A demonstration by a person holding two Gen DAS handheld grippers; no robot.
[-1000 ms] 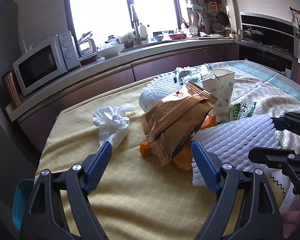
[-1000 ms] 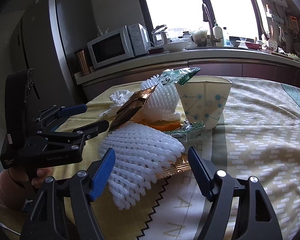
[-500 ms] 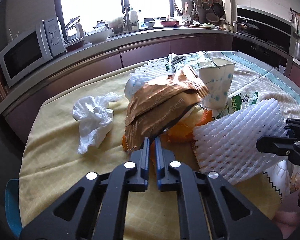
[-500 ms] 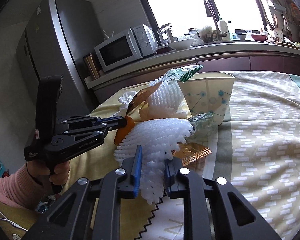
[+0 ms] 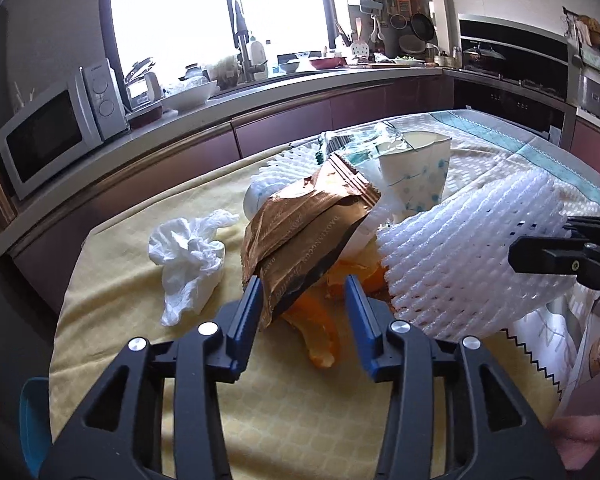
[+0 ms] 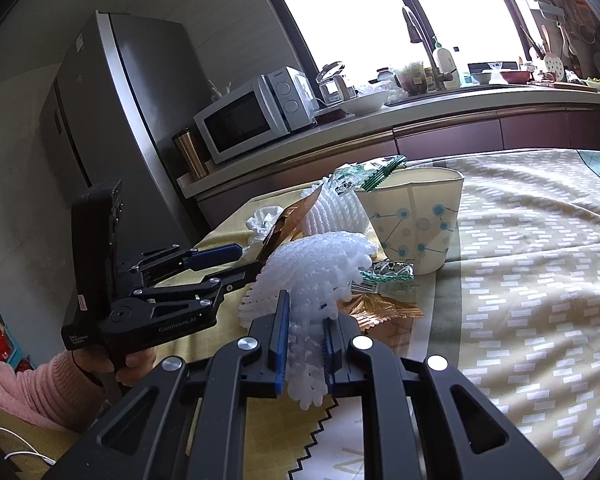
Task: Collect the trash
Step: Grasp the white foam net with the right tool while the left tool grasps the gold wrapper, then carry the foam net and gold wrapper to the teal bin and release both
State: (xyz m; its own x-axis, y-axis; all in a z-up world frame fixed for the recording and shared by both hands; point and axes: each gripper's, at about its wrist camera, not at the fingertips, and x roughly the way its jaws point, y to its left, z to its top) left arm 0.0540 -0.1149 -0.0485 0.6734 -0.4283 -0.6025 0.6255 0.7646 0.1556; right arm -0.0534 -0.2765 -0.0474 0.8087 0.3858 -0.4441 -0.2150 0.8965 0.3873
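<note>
My right gripper [image 6: 305, 340] is shut on a white foam fruit net [image 6: 314, 272] and holds it lifted above the table; the net also shows in the left wrist view [image 5: 472, 256]. My left gripper [image 5: 302, 312] is open, its jaws around the lower corner of a brown snack wrapper [image 5: 300, 236], which leans on the trash pile. Orange peel [image 5: 316, 320] lies under the wrapper. A crumpled white tissue [image 5: 188, 256] lies to the left. A paper cup [image 5: 416, 176] with a green wrapper [image 6: 374, 172] in it and a second foam net [image 6: 336, 208] stand behind.
The table has a yellow cloth [image 5: 140, 304] and a patterned cloth [image 6: 540, 280]. A gold wrapper [image 6: 384, 308] and a green-white wrapper [image 6: 388, 276] lie by the cup. Behind are a counter with a microwave [image 5: 52, 128], a fridge [image 6: 112, 128] and a sink.
My left gripper shut half a second ago and has opened again around the brown wrapper's corner. My right gripper closed on the foam net and has lifted it.
</note>
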